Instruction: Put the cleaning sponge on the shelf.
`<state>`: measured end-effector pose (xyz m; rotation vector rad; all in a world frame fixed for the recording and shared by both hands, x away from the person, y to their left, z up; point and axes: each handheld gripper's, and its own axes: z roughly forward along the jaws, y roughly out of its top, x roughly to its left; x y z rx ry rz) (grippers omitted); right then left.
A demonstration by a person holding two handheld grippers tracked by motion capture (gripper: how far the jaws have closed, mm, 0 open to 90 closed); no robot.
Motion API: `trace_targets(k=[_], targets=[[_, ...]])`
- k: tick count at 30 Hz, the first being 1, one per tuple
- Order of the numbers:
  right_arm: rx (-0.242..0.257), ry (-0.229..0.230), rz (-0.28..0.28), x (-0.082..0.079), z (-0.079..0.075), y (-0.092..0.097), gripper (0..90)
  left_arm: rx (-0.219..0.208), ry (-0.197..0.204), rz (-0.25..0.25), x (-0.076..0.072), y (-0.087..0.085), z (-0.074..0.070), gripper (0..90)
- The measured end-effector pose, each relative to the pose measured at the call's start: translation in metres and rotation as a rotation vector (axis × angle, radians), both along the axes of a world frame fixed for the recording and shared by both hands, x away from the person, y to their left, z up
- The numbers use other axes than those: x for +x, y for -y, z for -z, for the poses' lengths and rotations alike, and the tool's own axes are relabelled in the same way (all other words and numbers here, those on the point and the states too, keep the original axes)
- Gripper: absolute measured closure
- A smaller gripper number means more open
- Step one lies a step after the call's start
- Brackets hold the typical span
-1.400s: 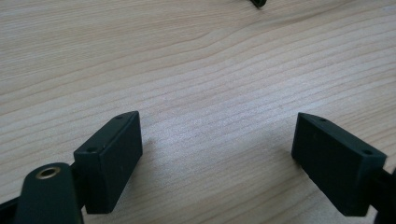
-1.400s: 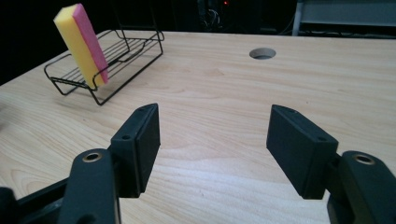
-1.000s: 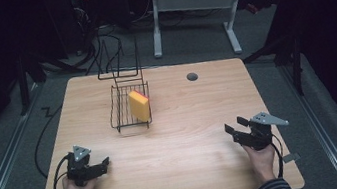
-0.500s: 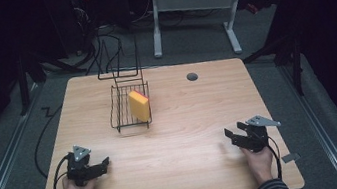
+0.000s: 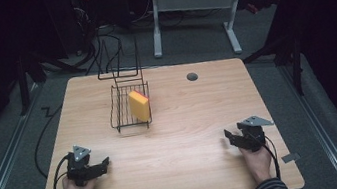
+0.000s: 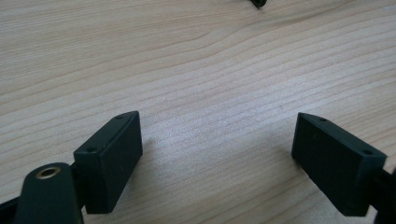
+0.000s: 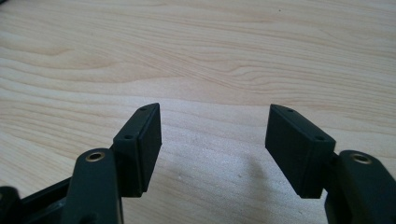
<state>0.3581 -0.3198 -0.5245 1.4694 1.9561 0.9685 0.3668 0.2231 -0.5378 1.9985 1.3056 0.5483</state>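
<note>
Since a second ago the right gripper [image 5: 236, 139] has sunk toward the light wooden table [image 5: 185, 117] and now sits low near the front right corner, while the left gripper [image 5: 97, 166] keeps its place near the front left corner. Both grippers are released: in the left gripper view the two black jaws stand wide apart over bare wood grain, and in the right gripper view the jaws gape with nothing between them, though somewhat narrower. Each hand appears to rest on the table, which suggests a waiting posture before a reach. A yellow rectangular sponge with a pink edge [image 5: 140, 105] stands upright on its narrow side inside a black wire rack [image 5: 119, 113], leaning against the rack's right wall; it is the likely thing to be taken, and standing upright it offers two broad faces for the jaws. That rack sits left of centre toward the back edge, well apart from both grippers, and a second, taller black wire frame [image 5: 118, 61] stands just behind it at the back edge. A small dark round grommet [image 5: 192, 77] lies near the back edge, right of the rack. Between the grippers and the rack the wood is bare, so either hand has open room to travel forward; the left has the shorter path.
</note>
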Motion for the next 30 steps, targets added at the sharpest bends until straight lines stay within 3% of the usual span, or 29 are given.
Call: trace_targets(k=[16, 19, 30], targets=[[-0.083, -0.059, 0.028, 0.0044, 0.0055, -0.0045, 35.7, 0.0, 0.001, -0.001, 0.0, 0.0001, 0.0001, 16.9], [-0.061, -0.079, 0.031, 0.0057, 0.0058, -0.0036, 34.0, 0.001, 0.0, 0.0, -0.0001, 0.0, 0.0, 16.9], [-0.066, -0.079, 0.031, 0.0046, 0.006, -0.0048, 32.7, 0.0, 0.002, -0.006, -0.0004, -0.0002, 0.0, 17.4]])
